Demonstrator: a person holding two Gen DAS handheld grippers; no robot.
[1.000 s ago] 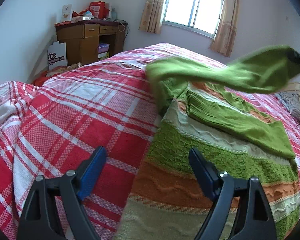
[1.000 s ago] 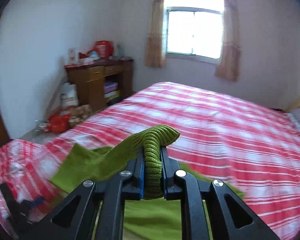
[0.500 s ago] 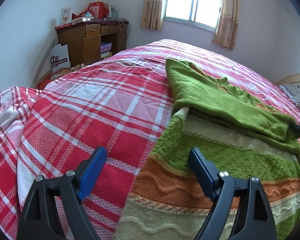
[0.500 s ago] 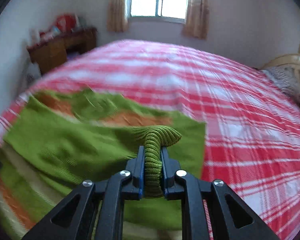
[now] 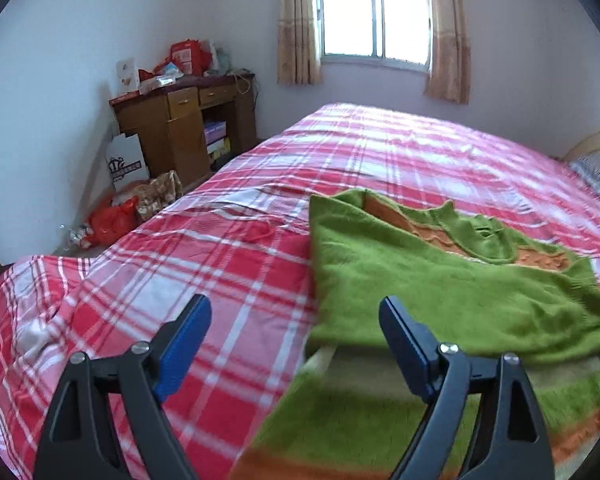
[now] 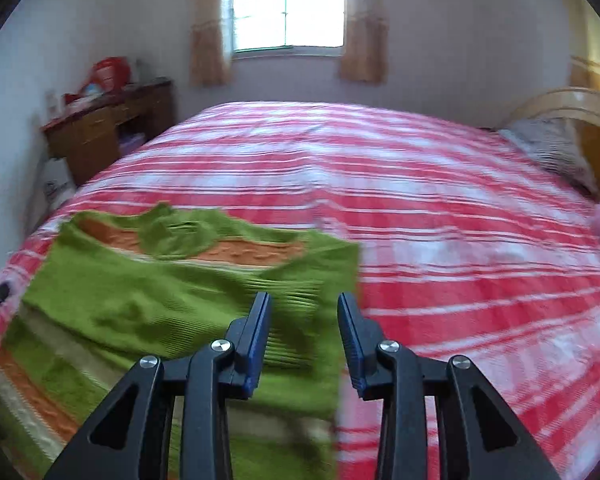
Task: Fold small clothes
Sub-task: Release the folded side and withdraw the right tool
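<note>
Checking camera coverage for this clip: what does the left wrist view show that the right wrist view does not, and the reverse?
Only the left wrist view shows the floor clutter by the wall: a white paper bag and a red plastic bag. It also shows the open left tool.

Only the right wrist view shows the curved wooden headboard, a grey pillow, and the open right tool above the sleeve cuff.

Both show the green striped sweater with a sleeve folded across it, the red plaid bedspread, the wooden desk and the curtained window.

We count one sweater, one bed, one wooden desk, one window, two curtains, one pillow, two grippers, four blue fingers.
</note>
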